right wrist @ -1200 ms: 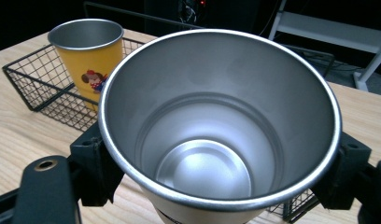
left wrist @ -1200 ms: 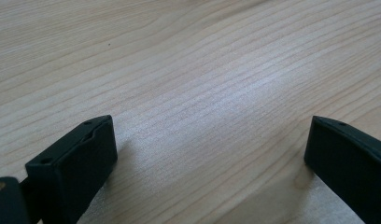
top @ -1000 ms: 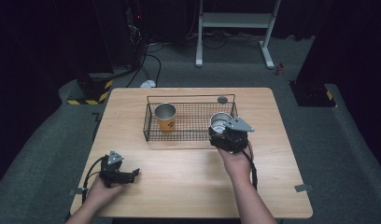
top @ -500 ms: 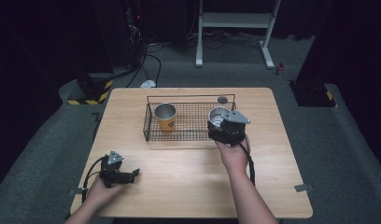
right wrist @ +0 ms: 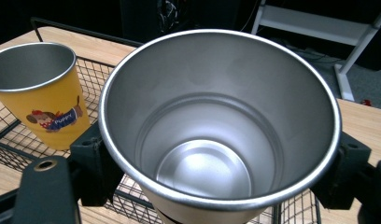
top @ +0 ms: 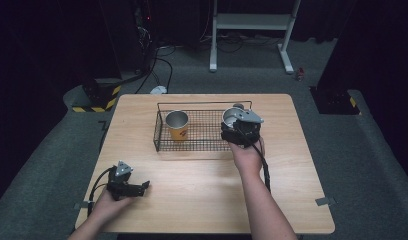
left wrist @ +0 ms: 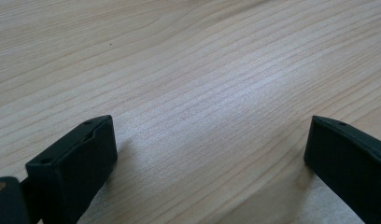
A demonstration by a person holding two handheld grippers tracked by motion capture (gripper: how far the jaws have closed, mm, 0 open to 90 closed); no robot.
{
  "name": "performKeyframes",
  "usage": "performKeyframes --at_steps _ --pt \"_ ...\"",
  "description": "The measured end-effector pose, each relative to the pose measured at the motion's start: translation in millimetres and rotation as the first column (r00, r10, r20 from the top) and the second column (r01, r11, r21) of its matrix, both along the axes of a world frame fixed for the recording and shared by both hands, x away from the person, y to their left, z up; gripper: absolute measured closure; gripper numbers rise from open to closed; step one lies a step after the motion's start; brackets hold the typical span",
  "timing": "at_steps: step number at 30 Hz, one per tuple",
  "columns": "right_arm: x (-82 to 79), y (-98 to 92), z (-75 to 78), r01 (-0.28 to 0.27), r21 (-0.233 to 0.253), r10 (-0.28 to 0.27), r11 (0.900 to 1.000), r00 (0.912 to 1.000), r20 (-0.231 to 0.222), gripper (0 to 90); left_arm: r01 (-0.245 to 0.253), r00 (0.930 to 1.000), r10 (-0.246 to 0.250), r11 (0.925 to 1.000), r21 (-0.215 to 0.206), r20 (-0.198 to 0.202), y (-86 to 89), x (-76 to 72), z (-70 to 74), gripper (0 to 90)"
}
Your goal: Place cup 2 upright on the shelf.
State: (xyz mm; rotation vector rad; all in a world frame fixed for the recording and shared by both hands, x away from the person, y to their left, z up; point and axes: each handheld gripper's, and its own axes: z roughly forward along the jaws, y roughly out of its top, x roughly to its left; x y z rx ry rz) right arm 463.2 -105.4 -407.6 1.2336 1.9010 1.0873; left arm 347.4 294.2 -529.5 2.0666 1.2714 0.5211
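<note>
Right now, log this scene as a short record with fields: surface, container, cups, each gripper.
surface: wooden table
container: black wire basket on the table's far half
yellow cup: upright in the basket's left end, empty, puppy print
silver cup: upright, empty, at the basket's right end
right gripper: jaws on either side of the silver cup
left gripper: open, empty, low over the table's near left

Base of steel cup cut off by bottom edge of right gripper view; outer wall mostly hidden. In high view, cup largely covered by right gripper. Small dark object behind basket too small to identify.
</note>
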Motion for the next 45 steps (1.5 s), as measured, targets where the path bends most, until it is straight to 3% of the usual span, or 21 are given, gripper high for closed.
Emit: performKeyframes --at_steps 17,24,34,45 --pt "30.2 12.3 -5.9 0.018 -0.001 -0.018 1.000 0.9992 -0.036 18.7 0.018 0.9998 -0.018 0.9998 -0.003 0.000 -0.2 -0.9 -0.1 2.5" --pt "42.4 12.9 -16.6 0.043 -0.017 -0.044 0.999 0.9956 -0.082 18.7 0.018 0.9998 -0.018 0.9998 -0.003 0.001 0.0 -1.0 -0.1 2.7" --pt "60.3 21.2 -31.3 0.064 -0.054 -0.072 0.996 0.9869 -0.145 18.7 0.025 0.9997 -0.025 0.9997 -0.005 0.002 0.2 -1.1 0.0 3.3" --pt "69.1 30.1 -47.4 0.065 -0.078 -0.081 0.995 0.9719 -0.221 18.7 0.024 0.9997 -0.024 0.9997 -0.003 0.004 0.5 -1.1 0.1 3.7"
